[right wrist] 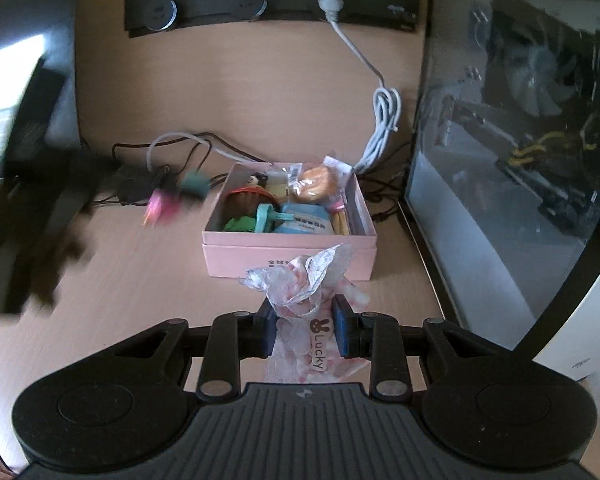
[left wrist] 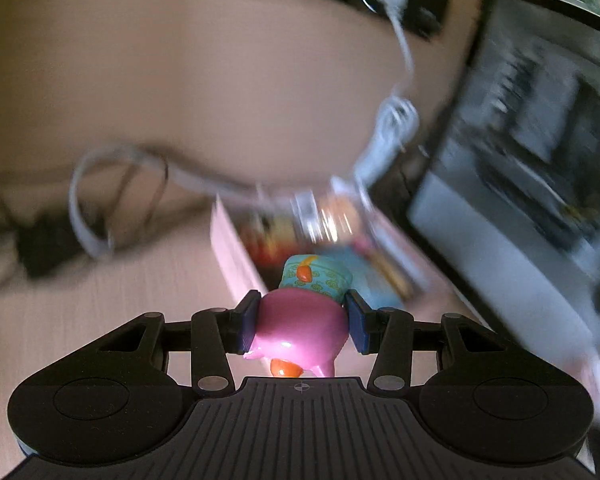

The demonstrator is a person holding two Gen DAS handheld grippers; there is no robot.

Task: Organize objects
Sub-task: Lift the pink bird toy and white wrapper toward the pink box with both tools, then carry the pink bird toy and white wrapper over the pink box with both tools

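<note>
- The left gripper (left wrist: 301,322) pinches a pink-and-teal toy figure (left wrist: 303,320) between its blue pads, carried above the near-left edge of the pink box (right wrist: 290,258) on the desk.
- The right gripper (right wrist: 304,330) is pressed onto a crinkled candy bag (right wrist: 303,312) marked "Lucky", held just in front of the same box.
- The toy's long axis runs away from the left wrist camera: pink base toward the lens, teal end pointing at the box.
- The bag lies lengthwise between the right fingers, its twisted top aimed at the box and its body trailing back.
- Risk, as judged: the box already looks crowded with a wrapped cake (right wrist: 315,182) and a blue carton (right wrist: 303,220), so either item could perch on the pile and roll out.
- The glossy, rounded toy could slip from the pads, and both grippers converging on the box may collide.
</note>
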